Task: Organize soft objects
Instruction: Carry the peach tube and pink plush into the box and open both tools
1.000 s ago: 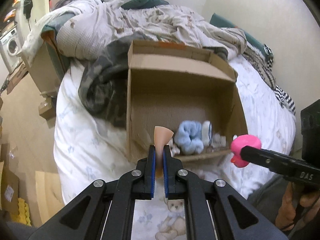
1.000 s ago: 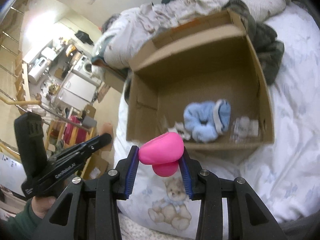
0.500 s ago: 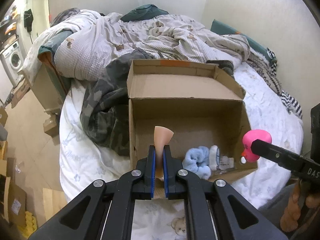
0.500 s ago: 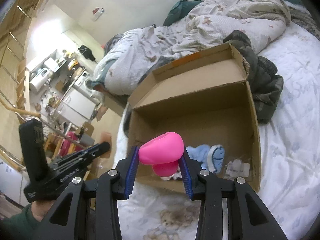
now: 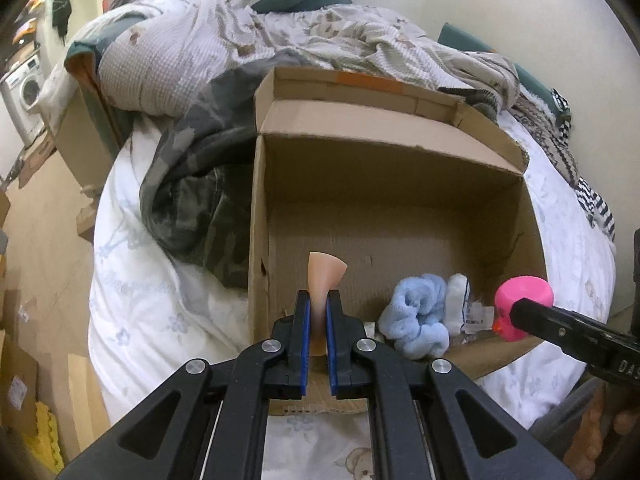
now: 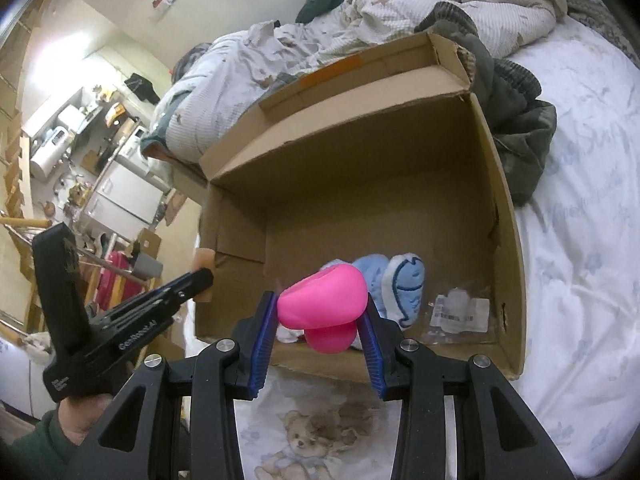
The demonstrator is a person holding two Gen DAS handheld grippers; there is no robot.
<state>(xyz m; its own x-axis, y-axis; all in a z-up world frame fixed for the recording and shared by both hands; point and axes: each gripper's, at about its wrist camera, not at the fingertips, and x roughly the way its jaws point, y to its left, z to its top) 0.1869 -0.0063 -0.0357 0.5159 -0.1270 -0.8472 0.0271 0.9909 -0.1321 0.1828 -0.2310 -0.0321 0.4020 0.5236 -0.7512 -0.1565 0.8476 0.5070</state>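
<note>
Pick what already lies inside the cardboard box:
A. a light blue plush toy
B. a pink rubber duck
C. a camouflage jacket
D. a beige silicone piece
A: the light blue plush toy lies on the floor of the cardboard box, while the right gripper holds the pink toy at the near edge.
</note>
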